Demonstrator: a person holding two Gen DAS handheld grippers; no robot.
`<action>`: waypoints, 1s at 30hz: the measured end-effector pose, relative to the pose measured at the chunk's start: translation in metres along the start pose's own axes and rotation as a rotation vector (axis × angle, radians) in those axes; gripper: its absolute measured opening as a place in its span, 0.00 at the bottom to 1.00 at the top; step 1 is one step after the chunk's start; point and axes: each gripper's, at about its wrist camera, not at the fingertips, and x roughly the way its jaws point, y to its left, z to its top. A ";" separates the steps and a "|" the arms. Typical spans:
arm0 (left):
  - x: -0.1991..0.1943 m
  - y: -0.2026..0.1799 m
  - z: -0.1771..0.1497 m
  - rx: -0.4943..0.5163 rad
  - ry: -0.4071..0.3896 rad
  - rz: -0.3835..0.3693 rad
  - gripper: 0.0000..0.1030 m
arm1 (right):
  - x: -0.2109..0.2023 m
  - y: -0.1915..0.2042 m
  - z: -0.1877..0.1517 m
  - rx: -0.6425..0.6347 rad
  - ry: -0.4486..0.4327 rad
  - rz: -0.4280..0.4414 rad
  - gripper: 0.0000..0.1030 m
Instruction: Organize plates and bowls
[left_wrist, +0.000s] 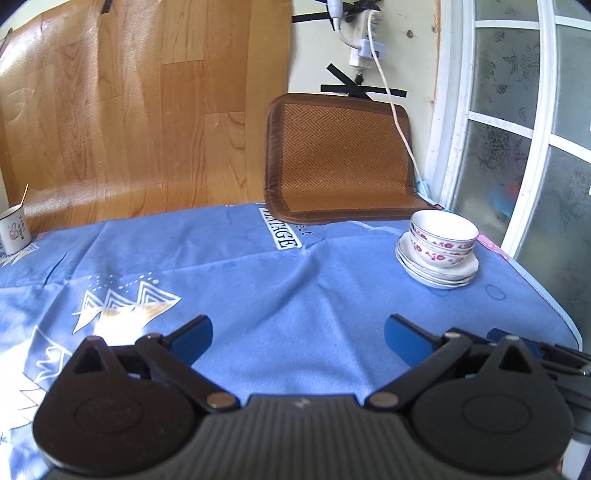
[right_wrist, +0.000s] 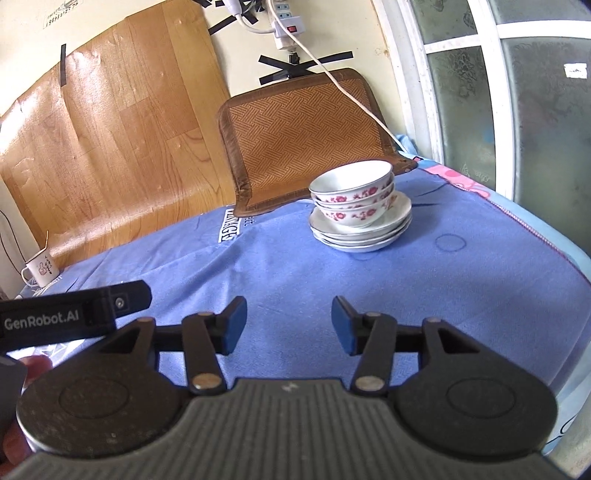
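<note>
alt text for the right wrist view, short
Floral bowls nested on a stack of white plates sit on a blue tablecloth, beyond the open, empty right gripper. A white mug stands far left.

The mug (left_wrist: 14, 230) is being cut off by the left edge of the left wrist view. The lower plates (right_wrist: 360, 236) are showing only their rims under the nested bowls (right_wrist: 352, 192), so their count is staying unclear. The left gripper's arm (right_wrist: 74, 314) is running off the left edge of the right wrist view.
</note>
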 end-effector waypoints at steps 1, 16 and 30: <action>-0.002 0.001 0.000 -0.004 -0.001 0.001 1.00 | 0.000 0.000 0.000 0.006 -0.002 -0.001 0.57; -0.017 0.010 -0.014 -0.069 0.009 0.022 1.00 | -0.011 -0.002 -0.019 0.048 -0.016 -0.002 0.57; -0.031 0.001 -0.016 -0.045 -0.023 0.059 1.00 | -0.026 -0.004 -0.023 0.062 -0.062 -0.009 0.65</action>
